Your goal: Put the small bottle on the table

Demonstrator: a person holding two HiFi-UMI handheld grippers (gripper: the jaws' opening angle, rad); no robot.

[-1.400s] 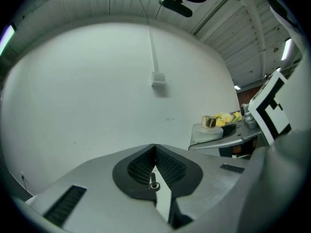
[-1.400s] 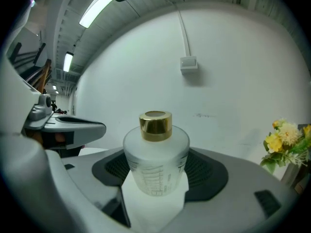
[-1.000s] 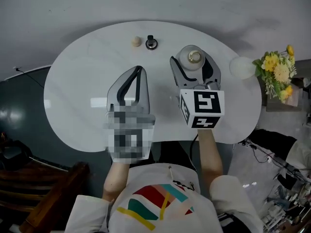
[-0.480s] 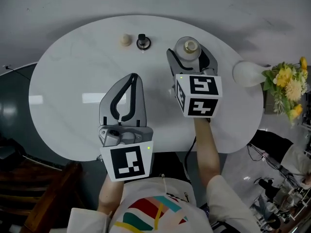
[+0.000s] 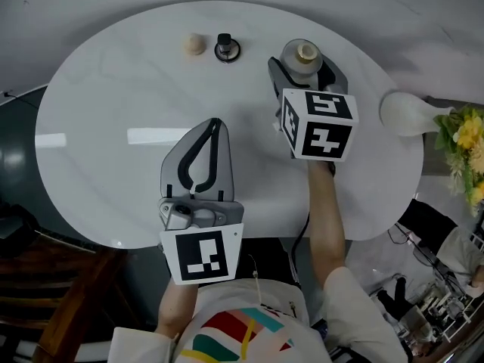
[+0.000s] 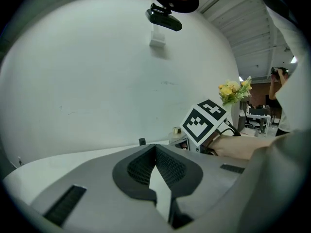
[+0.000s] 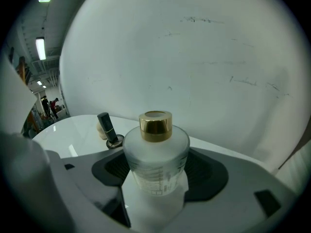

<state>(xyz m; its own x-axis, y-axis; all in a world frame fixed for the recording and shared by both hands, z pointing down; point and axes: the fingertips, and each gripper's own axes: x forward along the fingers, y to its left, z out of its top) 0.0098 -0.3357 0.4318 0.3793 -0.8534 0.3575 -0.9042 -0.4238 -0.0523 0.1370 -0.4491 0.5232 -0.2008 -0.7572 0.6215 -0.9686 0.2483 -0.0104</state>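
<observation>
Grip unchanged: our right gripper point(image 5: 306, 57) still clamps the small bottle point(image 7: 155, 154) upright by the table point(image 5: 113, 89) edge, now farther from the black object point(image 5: 224, 48); our left gripper point(image 5: 216, 125) stays closed, empty.

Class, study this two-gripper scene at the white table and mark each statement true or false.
1. The frosted glass bottle with a gold cap sits between the jaws of the right gripper. True.
2. The left gripper holds the small beige ball. False: its jaws are together on nothing; the ball lies on the white oval table.
3. The small black item on a round base stands beside the ball. True.
4. The yellow flowers stand mid-table. False: they are past its right edge.
</observation>
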